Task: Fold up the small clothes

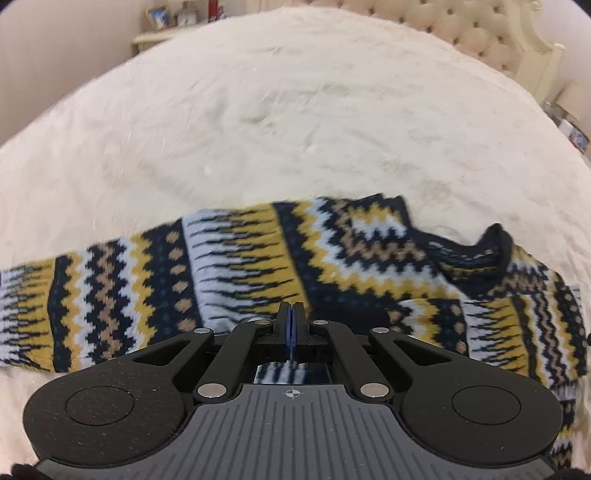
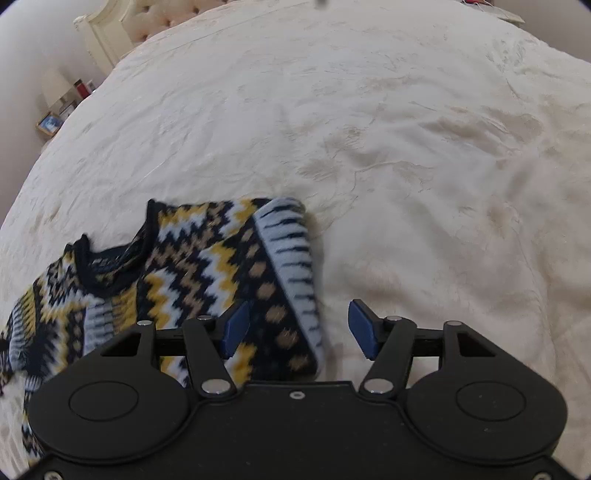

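Observation:
A small knitted sweater [image 1: 258, 266] in navy, yellow, tan and pale blue zigzag bands lies on the cream bedspread [image 1: 295, 110]. Its dark neck opening [image 1: 476, 258] is at the right in the left wrist view. My left gripper [image 1: 291, 306] is shut, low over the sweater's near edge; I cannot tell whether cloth is pinched between the pads. In the right wrist view the sweater [image 2: 207, 266] lies at lower left with its right side folded over. My right gripper [image 2: 299, 325] is open, its blue pads [image 2: 236, 325] straddling that folded edge, holding nothing.
The tufted headboard [image 1: 480, 33] rises at the far end of the bed. A bedside table with picture frames and bottles [image 1: 173, 18] stands at the upper left; another with a lamp [image 2: 55, 92] shows in the right wrist view.

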Demonstrator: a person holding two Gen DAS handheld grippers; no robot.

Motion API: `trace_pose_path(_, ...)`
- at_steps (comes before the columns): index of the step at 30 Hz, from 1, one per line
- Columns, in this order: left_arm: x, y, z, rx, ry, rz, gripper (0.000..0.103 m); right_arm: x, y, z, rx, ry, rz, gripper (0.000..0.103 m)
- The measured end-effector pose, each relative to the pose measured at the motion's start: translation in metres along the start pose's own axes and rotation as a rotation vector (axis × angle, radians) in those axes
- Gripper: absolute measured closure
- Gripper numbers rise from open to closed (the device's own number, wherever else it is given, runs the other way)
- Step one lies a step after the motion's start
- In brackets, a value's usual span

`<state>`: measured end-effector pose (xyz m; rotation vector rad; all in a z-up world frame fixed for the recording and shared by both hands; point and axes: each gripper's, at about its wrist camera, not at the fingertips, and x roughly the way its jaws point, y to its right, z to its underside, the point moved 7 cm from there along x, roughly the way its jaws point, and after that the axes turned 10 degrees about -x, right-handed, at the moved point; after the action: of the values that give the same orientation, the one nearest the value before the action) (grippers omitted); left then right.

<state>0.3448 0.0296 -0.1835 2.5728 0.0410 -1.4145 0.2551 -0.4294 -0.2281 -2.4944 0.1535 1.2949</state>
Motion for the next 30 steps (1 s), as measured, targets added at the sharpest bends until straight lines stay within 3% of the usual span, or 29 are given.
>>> trace_pose_path(3,0.010,-0.017,-0.007,-0.028,0.018,-0.092,0.103,0.015,0.005,-0.009,0.003,-0.007,0.005,0.038)
trace_pose_path(7,0.017,-0.021,-0.011,-0.124,-0.045,-0.007,0.100,0.027,0.018,-0.025,0.054,0.015,0.005,0.039)
trace_pose_path(14,0.020,0.017,0.005,0.012,-0.074,0.088,0.097,0.046,0.030,-0.031,0.106,0.006,0.017,0.039)
trace_pose_path(19,0.042,0.020,0.025,0.060,-0.145,0.036,0.097,0.058,-0.009,-0.027,-0.034,-0.033,-0.049,0.040)
trace_pose_path(23,0.046,0.013,0.024,0.054,-0.151,0.020,0.092,0.061,-0.028,-0.024,-0.099,-0.048,-0.048,0.063)
trace_pose_path(24,0.045,0.010,0.023,0.050,-0.149,0.018,0.084,0.059,-0.029,-0.024,-0.112,-0.039,-0.032,0.082)
trace_pose_path(28,0.043,0.004,0.024,0.021,-0.145,0.044,0.077,0.047,-0.023,-0.028,-0.158,-0.018,0.108,0.090)
trace_pose_path(30,0.044,0.003,0.026,0.009,-0.153,0.055,0.069,0.046,-0.018,-0.027,-0.112,-0.026,0.101,0.090)
